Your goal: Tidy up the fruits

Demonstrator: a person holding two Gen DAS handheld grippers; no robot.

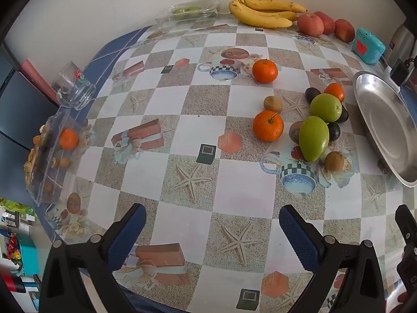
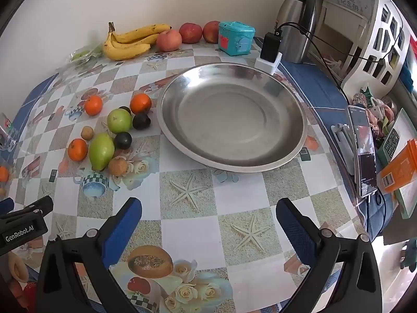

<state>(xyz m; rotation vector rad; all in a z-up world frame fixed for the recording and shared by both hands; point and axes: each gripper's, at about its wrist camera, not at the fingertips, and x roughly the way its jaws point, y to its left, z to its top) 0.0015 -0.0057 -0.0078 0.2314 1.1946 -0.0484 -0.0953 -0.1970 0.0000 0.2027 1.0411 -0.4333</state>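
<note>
Checkered tablecloth (image 2: 187,224) holds loose fruit beside an empty steel plate (image 2: 294,140); both the left gripper (image 1: 212,224) and right gripper (image 2: 208,217) gape wide, holding nothing. Best pinch each tangerine (image 1: 268,129) gently across its middle.

A cluster of small oranges (image 2: 140,103), green mangoes (image 2: 101,151), dark plums (image 2: 122,140) and brown kiwis (image 2: 117,166) is gathered just beside an empty round steel dish (image 2: 286,154).

The metal dish (image 2: 232,120) at frame centre is brushed and shiny. A glossy printed tablecloth (image 2: 187,224) covers the table. The flask (image 2: 297,23), upper right, is polished steel; the gripper pads (image 2: 294,229) are textured blue rubber.
</note>
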